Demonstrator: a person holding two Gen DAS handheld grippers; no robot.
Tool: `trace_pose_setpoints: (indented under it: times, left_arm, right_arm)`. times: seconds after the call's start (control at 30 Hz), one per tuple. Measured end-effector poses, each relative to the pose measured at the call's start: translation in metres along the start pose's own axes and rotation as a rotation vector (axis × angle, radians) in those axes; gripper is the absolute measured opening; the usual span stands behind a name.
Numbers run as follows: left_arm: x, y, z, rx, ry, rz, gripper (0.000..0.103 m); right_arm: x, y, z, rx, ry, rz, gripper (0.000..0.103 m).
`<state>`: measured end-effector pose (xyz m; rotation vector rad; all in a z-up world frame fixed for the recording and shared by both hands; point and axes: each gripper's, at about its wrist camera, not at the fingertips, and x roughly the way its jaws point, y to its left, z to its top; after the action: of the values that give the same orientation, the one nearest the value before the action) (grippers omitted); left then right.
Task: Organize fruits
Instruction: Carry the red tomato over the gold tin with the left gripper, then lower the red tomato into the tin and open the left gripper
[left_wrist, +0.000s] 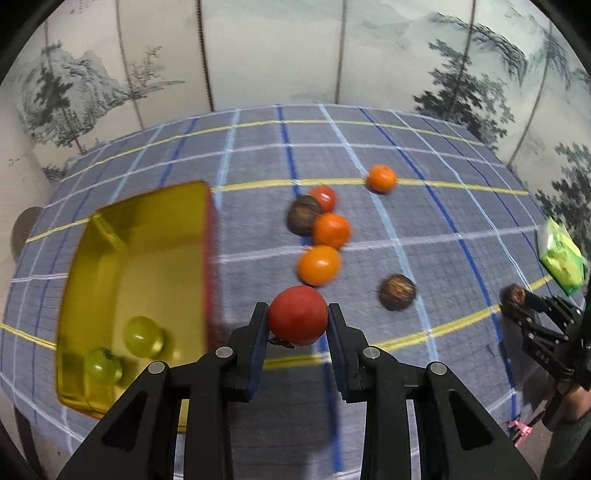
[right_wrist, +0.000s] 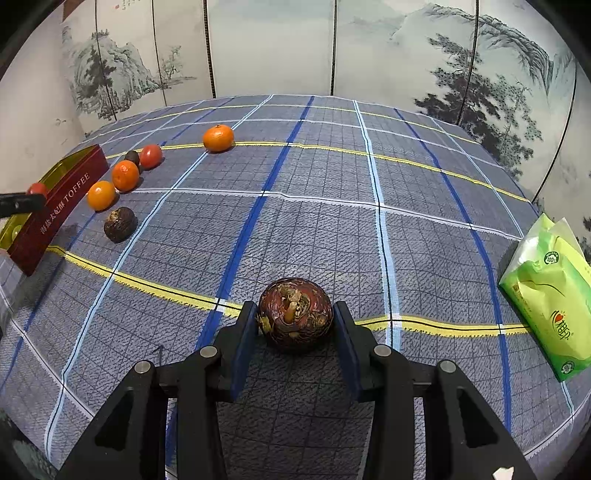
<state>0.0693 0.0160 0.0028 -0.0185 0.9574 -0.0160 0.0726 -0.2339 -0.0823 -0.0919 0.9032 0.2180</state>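
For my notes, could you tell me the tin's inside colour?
Golden yellow inside the tin, clearest in the left wrist view.

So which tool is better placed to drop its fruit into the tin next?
Probably the left tool: it holds the red fruit right beside the tin. The right tool grips a brown fruit far from it.

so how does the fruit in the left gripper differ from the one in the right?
The red fruit in the left hand-held gripper is smooth and bright; the brown fruit in the right hand-held gripper is dark, mottled and rough. The red one is beside the yellow tin; the brown one is far from it. Both are round, between jaws.
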Motion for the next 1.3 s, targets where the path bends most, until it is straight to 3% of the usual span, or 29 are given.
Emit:
trace_pose_setpoints:
  times: [0.23, 0.63, 0.9, 1.3]
  left_arm:
    - [-0.002, 0.054, 0.013, -0.068, -0.033, 0.084, 0.032]
    - [0.036, 0.137, 0.013, -0.145, 0.040, 0.200, 0.032]
    - [0.057, 0.159, 0.000, -0.173, 0.110, 0.195, 0.032]
    - [0.068, 0.166, -0.009, -0.178, 0.151, 0.211, 0.032]
  right_arm:
    - [0.000, 0.000, 0.000, 0.000, 0.000, 0.000, 0.039]
    - [0.000, 0.000, 0.000, 0.002, -0.003, 0.001, 0.039]
    - [0.000, 0.000, 0.000, 0.000, -0.002, 0.000, 0.039]
    - [0.000, 0.000, 0.000, 0.000, -0.003, 0.000, 0.039]
